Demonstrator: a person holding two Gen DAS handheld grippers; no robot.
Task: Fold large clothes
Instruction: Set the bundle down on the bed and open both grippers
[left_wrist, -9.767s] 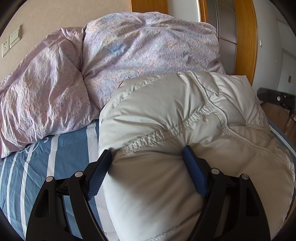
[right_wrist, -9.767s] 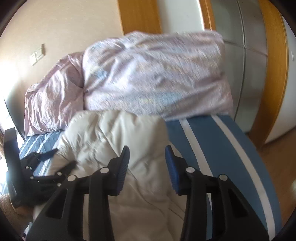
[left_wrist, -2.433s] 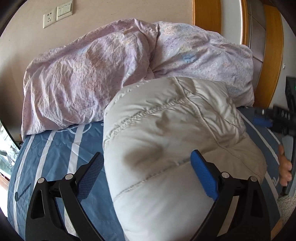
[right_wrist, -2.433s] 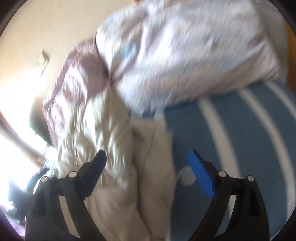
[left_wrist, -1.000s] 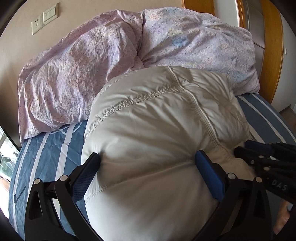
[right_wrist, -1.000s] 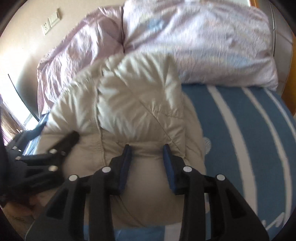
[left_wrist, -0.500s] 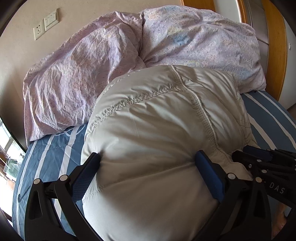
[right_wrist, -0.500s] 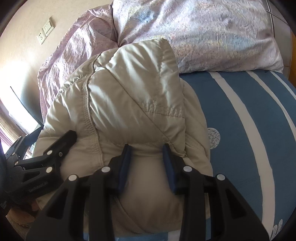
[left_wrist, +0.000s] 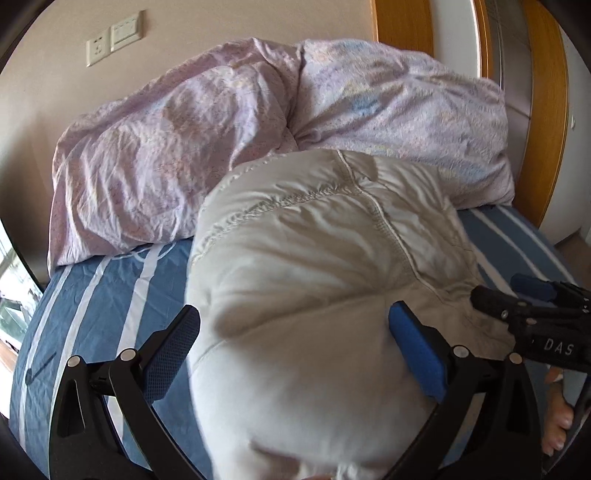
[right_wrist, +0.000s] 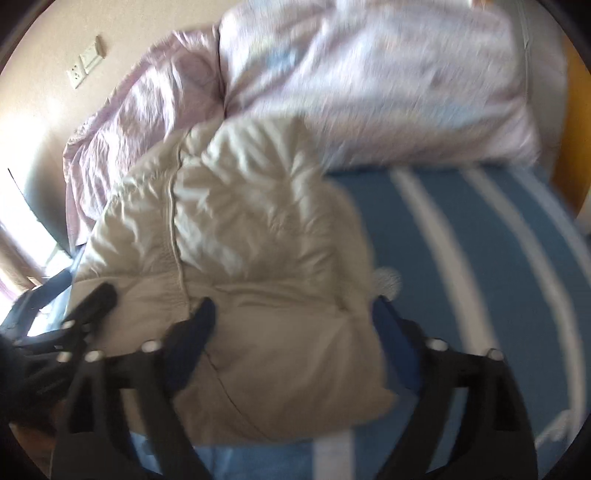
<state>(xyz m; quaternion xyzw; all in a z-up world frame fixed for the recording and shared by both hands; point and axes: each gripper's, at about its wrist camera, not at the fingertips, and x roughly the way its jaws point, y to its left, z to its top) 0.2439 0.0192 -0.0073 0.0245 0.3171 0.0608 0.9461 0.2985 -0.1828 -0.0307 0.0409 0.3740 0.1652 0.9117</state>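
Cream quilted nylon, puffy and stitched in raised seams: the padded jacket lies folded into a rounded bundle on the bed, whose sheet is blue with white stripes. Its long axis runs from the near edge toward the crumpled lilac duvet at the wall. The left gripper stands wide, its blue pads flanking the bundle without visibly pinching it. The right gripper, motion-blurred, is opening, jacket fabric between its spread jaws.
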